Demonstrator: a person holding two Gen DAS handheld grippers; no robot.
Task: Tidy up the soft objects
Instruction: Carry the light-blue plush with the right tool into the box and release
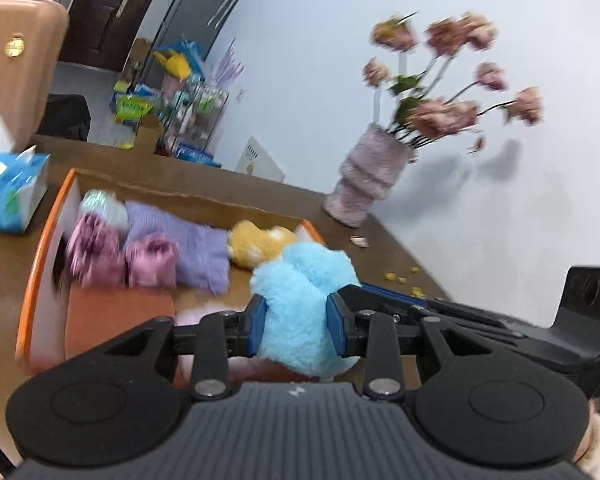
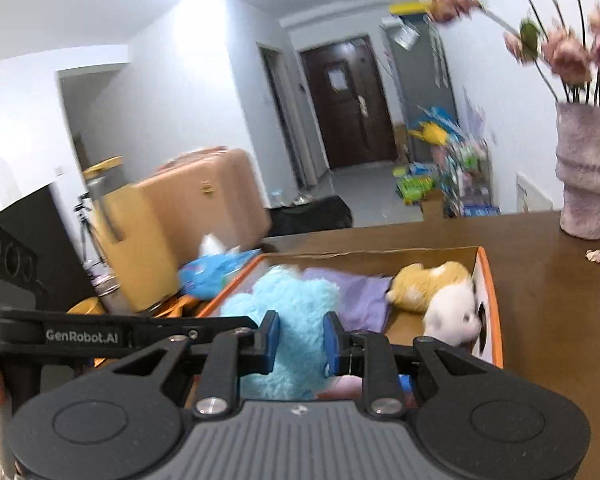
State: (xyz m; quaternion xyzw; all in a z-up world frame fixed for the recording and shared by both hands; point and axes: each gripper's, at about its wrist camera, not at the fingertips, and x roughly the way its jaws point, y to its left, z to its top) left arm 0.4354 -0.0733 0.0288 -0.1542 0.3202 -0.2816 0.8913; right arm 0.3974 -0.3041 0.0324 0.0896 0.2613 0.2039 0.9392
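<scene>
A fluffy light-blue plush [image 1: 304,300] is held over an open cardboard box with an orange rim [image 1: 36,256]. My left gripper [image 1: 297,326] is shut on one end of it. My right gripper [image 2: 298,340] is shut on the same blue plush [image 2: 288,320] from the other side. Inside the box lie a purple fuzzy cloth [image 1: 188,240], two pink plush pieces [image 1: 120,256], a yellow-and-white plush toy [image 1: 260,244] and a pale pink item under the blue plush. The yellow-and-white toy [image 2: 436,288] and purple cloth [image 2: 360,296] also show in the right wrist view.
The box [image 2: 490,300] sits on a brown table [image 2: 548,304]. A pink vase with flowers [image 1: 364,176] stands at the table's far edge by the wall. A blue tissue pack [image 1: 8,192] lies left of the box. A tan suitcase [image 2: 204,208] stands beyond the table.
</scene>
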